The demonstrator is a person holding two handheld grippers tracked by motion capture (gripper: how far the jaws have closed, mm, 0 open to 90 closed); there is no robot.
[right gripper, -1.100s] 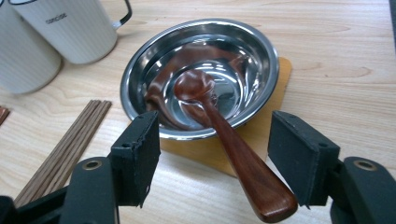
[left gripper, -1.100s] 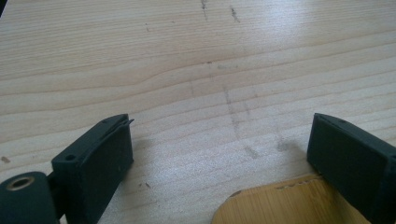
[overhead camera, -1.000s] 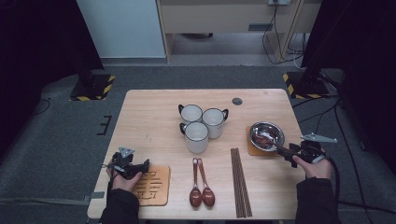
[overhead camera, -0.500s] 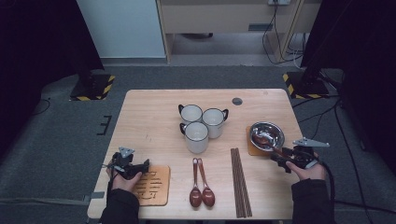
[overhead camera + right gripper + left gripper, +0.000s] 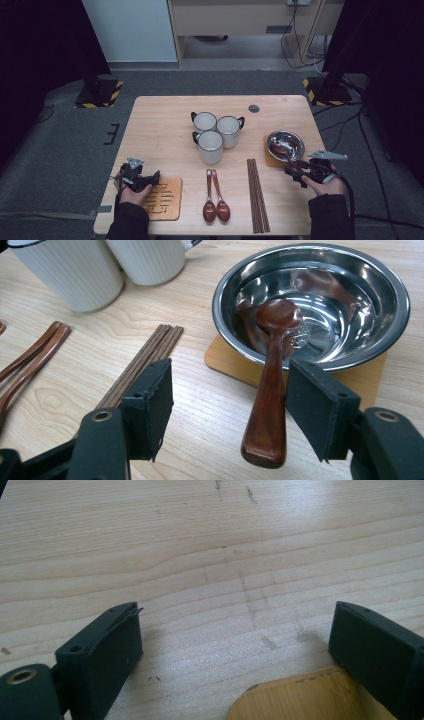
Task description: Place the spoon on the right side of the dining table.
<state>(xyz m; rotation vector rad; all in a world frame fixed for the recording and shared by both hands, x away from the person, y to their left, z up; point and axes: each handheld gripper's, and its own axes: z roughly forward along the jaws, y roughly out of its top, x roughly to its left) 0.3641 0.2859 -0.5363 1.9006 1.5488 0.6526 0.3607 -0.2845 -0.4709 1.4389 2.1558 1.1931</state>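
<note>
A steel bowl (image 5: 295,138) (image 5: 360,325) stands on a wooden coaster (image 5: 270,160) (image 5: 225,357) at the table's right. A dark wooden spoon (image 5: 285,148) (image 5: 270,390) rests with its head in the bowl and its handle over the near rim. My right gripper (image 5: 295,169) (image 5: 232,385) is open just in front of the bowl. The spoon's handle lies between its jaws, close to the right one, and the left one stands well clear. My left gripper (image 5: 152,180) (image 5: 235,625) rests open at the front left, beside a second wooden coaster (image 5: 165,200) (image 5: 300,700).
Three white mugs (image 5: 210,145) (image 5: 70,275) are grouped at the middle of the wooden table (image 5: 160,130). Two more wooden spoons (image 5: 215,195) (image 5: 30,362) and a bundle of chopsticks (image 5: 257,195) (image 5: 145,357) lie side by side near the front edge.
My right gripper has drawn back from the bowl toward the front edge and slightly left. The spoon stays leaning in the bowl. The left gripper has not moved.
</note>
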